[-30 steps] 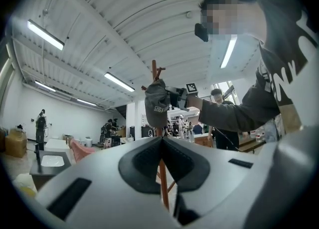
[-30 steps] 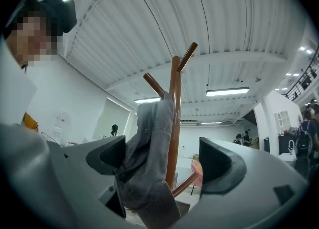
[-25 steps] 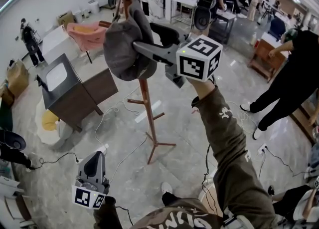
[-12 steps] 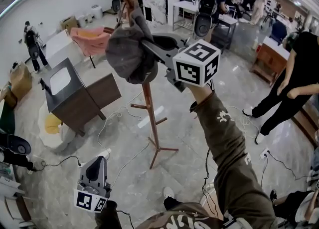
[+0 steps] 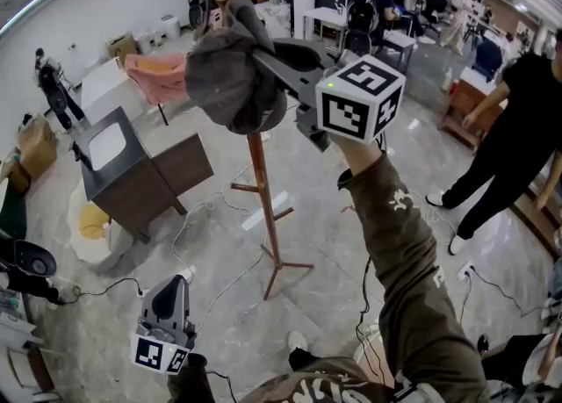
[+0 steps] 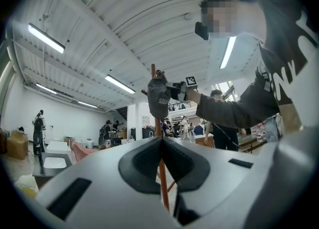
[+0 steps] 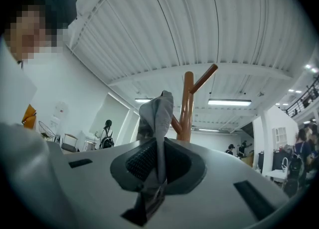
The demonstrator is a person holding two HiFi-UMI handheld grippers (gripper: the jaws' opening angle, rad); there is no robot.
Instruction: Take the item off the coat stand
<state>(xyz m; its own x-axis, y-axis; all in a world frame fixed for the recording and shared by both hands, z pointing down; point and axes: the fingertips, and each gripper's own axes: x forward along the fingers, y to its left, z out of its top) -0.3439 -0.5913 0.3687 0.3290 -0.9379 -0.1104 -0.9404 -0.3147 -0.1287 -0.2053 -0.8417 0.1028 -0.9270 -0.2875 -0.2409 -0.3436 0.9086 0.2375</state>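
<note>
Grey cap (image 5: 230, 76) sits at the top of the coat stand (image 5: 263, 190) — soft, light, floppy cloth, best taken by a fold. Right gripper (image 7: 159, 160) is clamped on its fabric; left gripper (image 5: 172, 280) is low, jaws together, empty.

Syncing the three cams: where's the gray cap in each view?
Head view: cap upper centre-left, by the top of the stand.
Left gripper view: cap small, centre, above the jaws.
Right gripper view: cap centre, its fabric pinched between the jaws.
Shared landmark: the brown coat stand pole.
</note>
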